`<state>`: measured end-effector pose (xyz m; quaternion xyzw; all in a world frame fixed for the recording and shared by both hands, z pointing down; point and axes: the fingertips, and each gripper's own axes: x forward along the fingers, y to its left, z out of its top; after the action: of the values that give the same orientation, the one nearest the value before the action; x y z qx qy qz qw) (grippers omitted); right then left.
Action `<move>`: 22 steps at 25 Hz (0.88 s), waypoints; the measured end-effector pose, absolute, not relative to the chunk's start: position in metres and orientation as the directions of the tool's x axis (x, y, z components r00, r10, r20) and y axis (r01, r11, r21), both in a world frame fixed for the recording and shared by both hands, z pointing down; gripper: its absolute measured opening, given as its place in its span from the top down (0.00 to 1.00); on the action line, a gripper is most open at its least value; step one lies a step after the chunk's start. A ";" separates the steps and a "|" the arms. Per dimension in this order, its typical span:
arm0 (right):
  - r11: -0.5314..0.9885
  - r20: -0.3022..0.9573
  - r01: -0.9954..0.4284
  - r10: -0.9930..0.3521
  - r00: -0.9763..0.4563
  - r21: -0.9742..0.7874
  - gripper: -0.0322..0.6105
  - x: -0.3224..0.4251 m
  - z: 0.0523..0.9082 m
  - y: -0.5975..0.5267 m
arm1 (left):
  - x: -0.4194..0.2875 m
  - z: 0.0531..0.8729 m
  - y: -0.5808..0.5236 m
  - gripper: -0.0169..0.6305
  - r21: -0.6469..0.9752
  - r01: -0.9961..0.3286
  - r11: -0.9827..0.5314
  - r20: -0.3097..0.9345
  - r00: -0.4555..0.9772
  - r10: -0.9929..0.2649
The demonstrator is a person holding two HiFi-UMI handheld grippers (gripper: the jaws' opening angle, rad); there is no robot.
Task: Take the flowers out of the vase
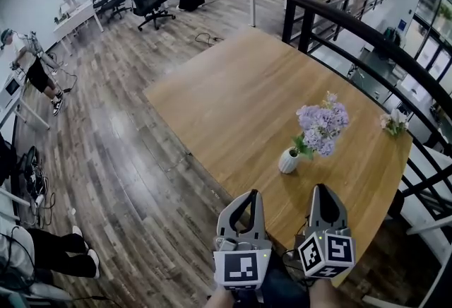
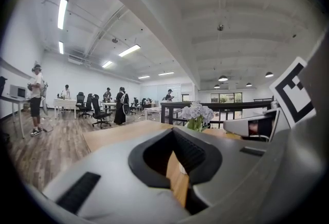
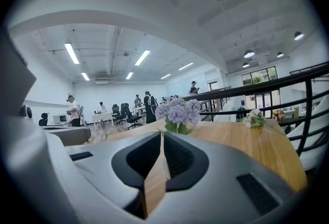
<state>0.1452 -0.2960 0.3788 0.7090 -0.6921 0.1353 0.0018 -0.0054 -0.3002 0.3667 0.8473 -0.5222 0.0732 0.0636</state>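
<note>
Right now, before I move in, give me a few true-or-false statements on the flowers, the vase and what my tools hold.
1. The purple flowers are in the vase. True.
2. The vase lies on its side. False: it stands upright on the table.
3. The left tool grips a stem. False: it is empty and short of the vase.
4. A second, small bunch lies near the table's right edge. True.
5. The right tool touches the flowers. False: it is apart from them and empty.
</note>
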 end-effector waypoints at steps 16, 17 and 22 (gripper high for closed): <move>0.002 0.243 -0.969 -0.968 -0.063 -0.246 0.69 0.180 0.404 -0.349 | 0.034 0.385 -0.342 0.92 0.013 -0.903 -0.429 0.239 0.420 -0.876; 0.005 0.247 -0.968 -0.966 -0.069 -0.251 0.69 0.181 0.406 -0.353 | 0.036 0.388 -0.345 0.92 0.013 -0.903 -0.430 0.245 0.419 -0.874; 0.041 0.275 -0.962 -0.954 -0.118 -0.269 0.64 0.182 0.421 -0.371 | 0.049 0.397 -0.358 0.92 0.008 -0.905 -0.426 0.268 0.412 -0.871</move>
<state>0.1822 -0.3714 0.4207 0.6640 -0.7216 0.1959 0.0104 0.0488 -0.3582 0.3968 0.8369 -0.5304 0.1119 0.0759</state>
